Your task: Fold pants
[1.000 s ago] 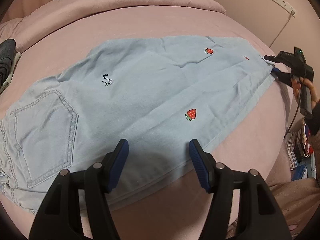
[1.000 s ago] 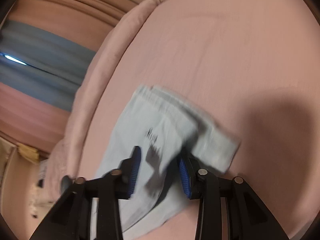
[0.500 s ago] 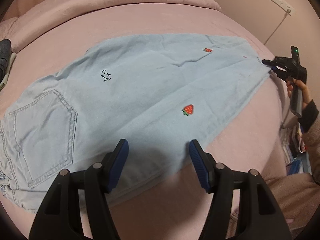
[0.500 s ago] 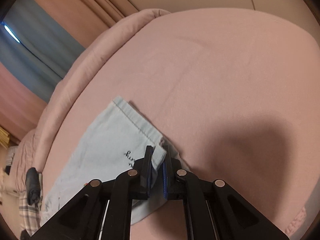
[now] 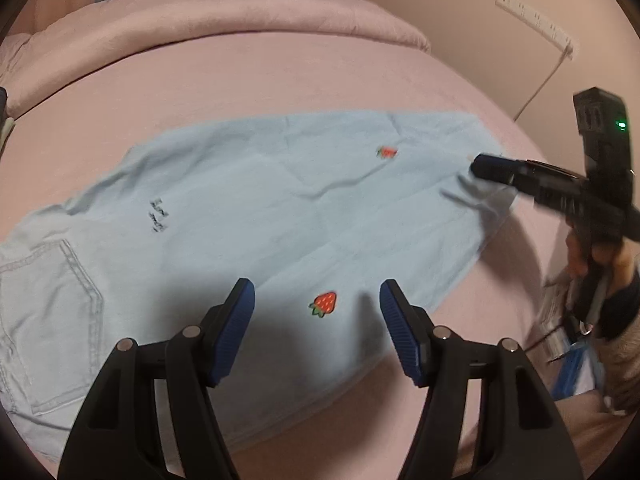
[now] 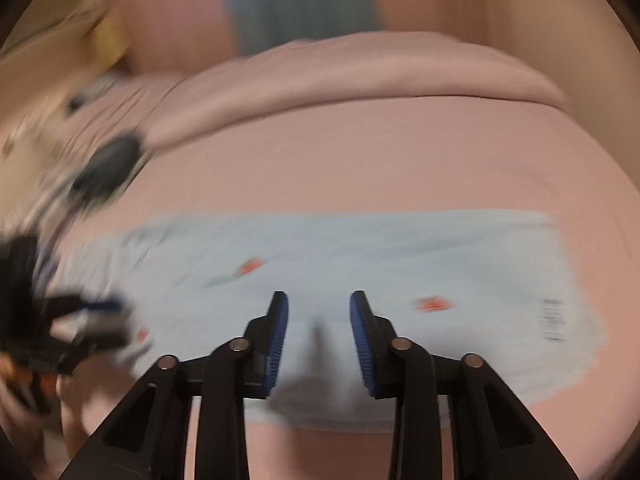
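Pink bed [image 5: 320, 80]; pants [image 5: 280, 220] flat; both grippers parted.

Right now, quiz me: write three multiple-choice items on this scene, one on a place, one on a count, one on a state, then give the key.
1. The pants lie on: A a wooden table; B a pink bed; C a tiled floor.
2. Strawberry patches showing in the left wrist view: A two; B five; C none.
3. The left hand-held gripper is: A shut on the hem; B open above the pants; C out of view.
Key: B, pink bedding surrounds the pants; A, one lies near the camera and one farther toward the hem; B, its jaws stand wide apart, gripping nothing.
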Tool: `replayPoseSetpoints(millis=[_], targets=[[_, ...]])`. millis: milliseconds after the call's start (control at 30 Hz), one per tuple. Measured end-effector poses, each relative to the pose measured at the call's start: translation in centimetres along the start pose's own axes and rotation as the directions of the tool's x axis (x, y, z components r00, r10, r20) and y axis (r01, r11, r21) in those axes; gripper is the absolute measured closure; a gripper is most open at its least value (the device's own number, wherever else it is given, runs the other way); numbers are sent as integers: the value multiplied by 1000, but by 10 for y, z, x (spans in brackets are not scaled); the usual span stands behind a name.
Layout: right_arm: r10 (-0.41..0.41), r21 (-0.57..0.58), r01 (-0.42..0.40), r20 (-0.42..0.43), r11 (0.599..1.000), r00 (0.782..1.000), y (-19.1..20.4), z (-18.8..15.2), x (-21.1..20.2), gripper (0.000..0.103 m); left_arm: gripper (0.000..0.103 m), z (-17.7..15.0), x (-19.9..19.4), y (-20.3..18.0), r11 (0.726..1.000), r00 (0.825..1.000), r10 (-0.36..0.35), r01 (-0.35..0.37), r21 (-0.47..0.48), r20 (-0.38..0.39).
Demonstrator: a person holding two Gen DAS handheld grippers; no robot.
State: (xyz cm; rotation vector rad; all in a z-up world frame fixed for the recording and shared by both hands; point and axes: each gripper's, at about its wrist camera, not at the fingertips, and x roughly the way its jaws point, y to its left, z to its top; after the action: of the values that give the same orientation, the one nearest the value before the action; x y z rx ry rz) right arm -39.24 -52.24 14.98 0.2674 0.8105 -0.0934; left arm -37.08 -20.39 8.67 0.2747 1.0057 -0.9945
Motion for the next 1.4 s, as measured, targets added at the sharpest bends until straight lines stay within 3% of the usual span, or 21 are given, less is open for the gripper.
replayPoseSetpoints(millis=[67, 133, 200, 267, 333, 467, 633, 767, 833, 900, 1000, 1067, 1100, 1133, 1200, 1233, 1267, 1300, 1333, 1400], targets=[[5, -80, -12, -87, 997, 996, 18, -13, 20, 72, 40, -12, 8, 1, 1000, 998, 12, -11, 14, -54], [13, -144, -42, -199, 989, 980, 29, -31, 33, 73, 39, -29, -3, -1, 998, 999, -16, 18, 58, -41], [-40, -283, -10, -171, 959, 984, 40, -51, 23, 73, 38, -43, -15, -1, 994, 998, -26, 31, 100, -53], [-37, -310, -35, -221, 950, 975, 39, -48, 17, 72, 38, -49, -23, 2, 993, 998, -25, 31, 117, -54], [2, -274, -79, -272, 958, 962, 32, -36, 13, 72, 38, -48, -34, 9, 994, 999, -23, 28, 102, -50], [176, -157, -211, -212, 965, 961, 35, -2, 10, 72, 38, -35, -55, 27, 999, 999, -25, 24, 26, 45], [387, -69, -402, -163, 913, 907, 65, 47, 40, 71, 38, -13, -66, 75, 993, 988, 63, -48, -108, 142], [448, -10, -458, -186, 889, 874, 84, 73, 75, 71, 39, -11, -65, 119, 965, 978, 144, -105, -239, 151], [485, 39, -488, -215, 872, 848, 101, 95, 105, 71, 40, -17, -67, 138, 950, 974, 171, -123, -288, 146], [485, 48, -490, -250, 870, 838, 113, 103, 121, 71, 39, -22, -66, 148, 942, 973, 182, -132, -310, 138], [456, 25, -473, -315, 881, 833, 125, 107, 139, 71, 48, -35, -57, 160, 927, 974, 210, -169, -334, 90], [457, 43, -482, -401, 875, 794, 127, 106, 157, 71, 53, -46, -64, 168, 926, 975, 195, -149, -348, 103], [471, 68, -500, -463, 863, 751, 129, 103, 168, 71, 60, -49, -67, 169, 926, 974, 197, -147, -347, 114], [476, 77, -510, -500, 857, 724, 132, 101, 173, 71, 66, -52, -69, 171, 926, 973, 197, -145, -348, 118], [437, 30, -512, -563, 859, 701, 145, 97, 182, 71, 71, -56, -71, 173, 924, 974, 186, -130, -360, 127], [422, 7, -510, -571, 860, 704, 149, 96, 183, 75, 71, -58, -71, 175, 922, 975, 181, -122, -366, 131], [415, -9, -511, -573, 859, 707, 153, 97, 182, 87, 72, -56, -74, 174, 923, 975, 179, -120, -366, 133], [384, -57, -496, -558, 867, 735, 157, 100, 179, 92, 72, -54, -72, 172, 924, 974, 180, -121, -362, 134], [367, -73, -477, -540, 876, 757, 157, 103, 177, 93, 72, -55, -71, 170, 927, 974, 184, -126, -354, 135], [399, -13, -466, -496, 885, 771, 152, 115, 180, 93, 72, -57, -71, 170, 929, 973, 190, -135, -344, 133]])
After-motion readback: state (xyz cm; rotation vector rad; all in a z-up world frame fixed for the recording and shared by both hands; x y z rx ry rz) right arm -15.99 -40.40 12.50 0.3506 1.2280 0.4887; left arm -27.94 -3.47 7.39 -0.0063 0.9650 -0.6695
